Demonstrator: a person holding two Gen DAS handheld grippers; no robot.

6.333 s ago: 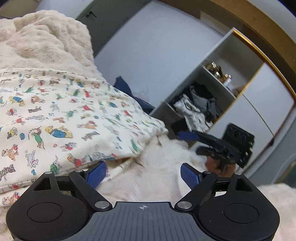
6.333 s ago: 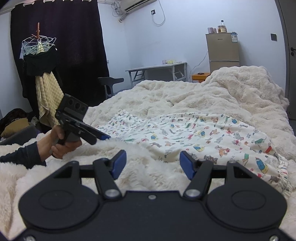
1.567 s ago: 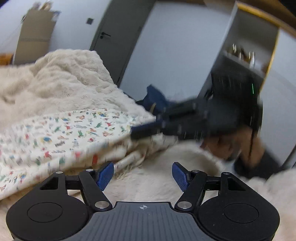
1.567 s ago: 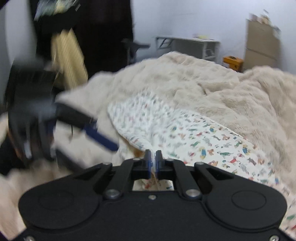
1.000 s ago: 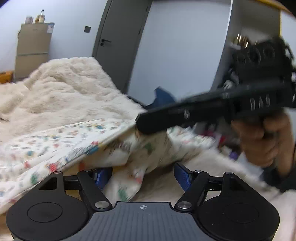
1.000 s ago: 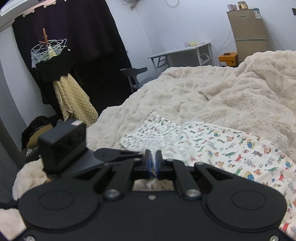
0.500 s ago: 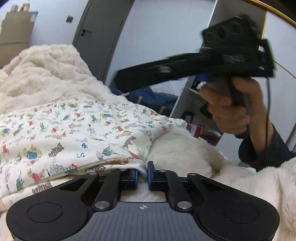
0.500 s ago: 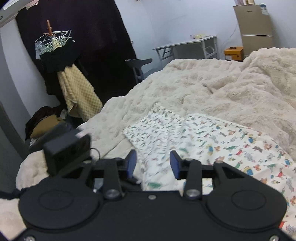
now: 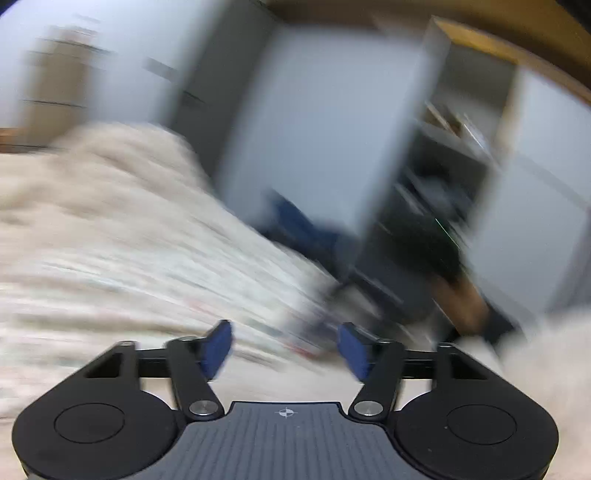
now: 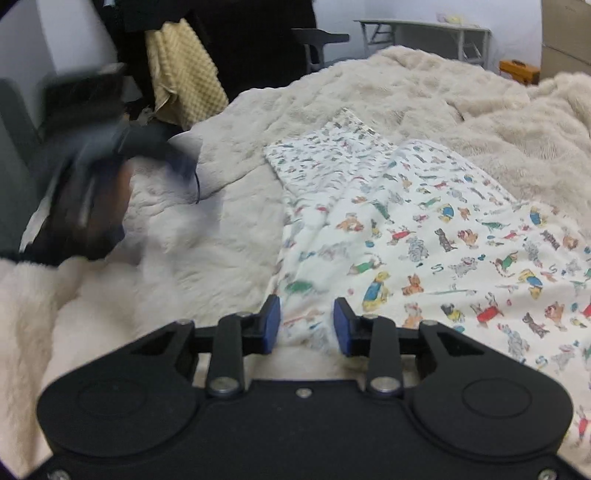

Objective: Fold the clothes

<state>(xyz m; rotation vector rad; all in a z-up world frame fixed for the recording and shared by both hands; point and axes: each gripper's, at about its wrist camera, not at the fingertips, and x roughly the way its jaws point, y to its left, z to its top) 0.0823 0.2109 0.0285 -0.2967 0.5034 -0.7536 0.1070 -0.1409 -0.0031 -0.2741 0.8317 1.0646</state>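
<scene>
A white garment with a small cartoon-animal print [image 10: 424, 236] lies spread on the cream fluffy blanket [image 10: 369, 88], one narrower part folded over at its far end. My right gripper [image 10: 306, 325] is open just above the garment's near edge and holds nothing. My left gripper [image 9: 285, 350] is open and empty; its view is heavily blurred, with the garment a pale smear [image 9: 155, 280] ahead and to the left. The left gripper also shows blurred at the left of the right wrist view [image 10: 110, 147].
A yellow checked towel [image 10: 184, 70] hangs on a dark rack at the back left. A chair [image 10: 321, 40] and a grey table [image 10: 424, 29] stand beyond the bed. An open wardrobe with clothes [image 9: 443, 192] is to the right in the left wrist view.
My left gripper has opened and let go of the garment's edge, and is moving fast. My right gripper stays open and has dropped closer to the garment.
</scene>
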